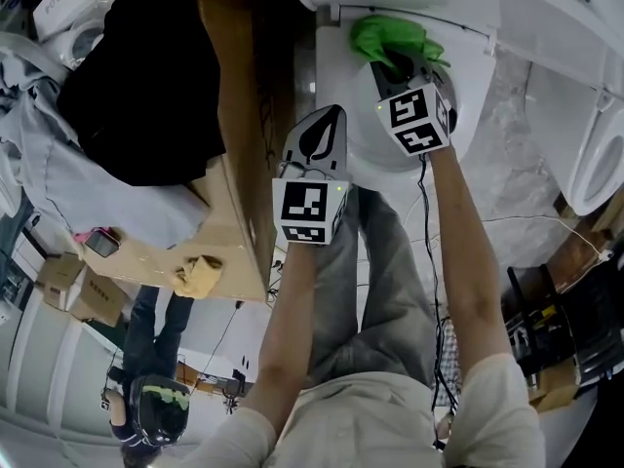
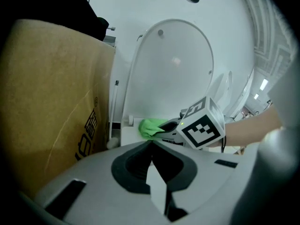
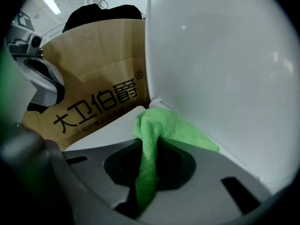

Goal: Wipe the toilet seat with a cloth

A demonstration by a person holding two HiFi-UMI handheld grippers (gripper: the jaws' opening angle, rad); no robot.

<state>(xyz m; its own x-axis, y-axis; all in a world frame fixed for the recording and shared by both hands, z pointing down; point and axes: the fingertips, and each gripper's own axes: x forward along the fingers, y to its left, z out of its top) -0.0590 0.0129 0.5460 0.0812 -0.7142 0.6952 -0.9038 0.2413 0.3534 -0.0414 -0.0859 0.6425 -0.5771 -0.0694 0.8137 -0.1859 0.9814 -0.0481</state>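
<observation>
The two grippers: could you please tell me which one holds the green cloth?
The right gripper: its jaws are clamped on the green cloth. The left gripper is shut with nothing between its jaws.

I count one white ceramic toilet [image 1: 476,86] and take it as my reference. On the toilet there is one bright green microfibre cloth [image 1: 385,39]. At the toilet there are two grey hand-held grippers, the left gripper [image 1: 327,125] and the right gripper [image 1: 402,71], with one marker cube each. Left of the toilet is one brown printed cardboard box [image 1: 244,115]. Right of the toilet is one further white ceramic fixture [image 1: 597,159]. Well left of the toilet, one bystander [image 1: 146,398] is standing.
</observation>
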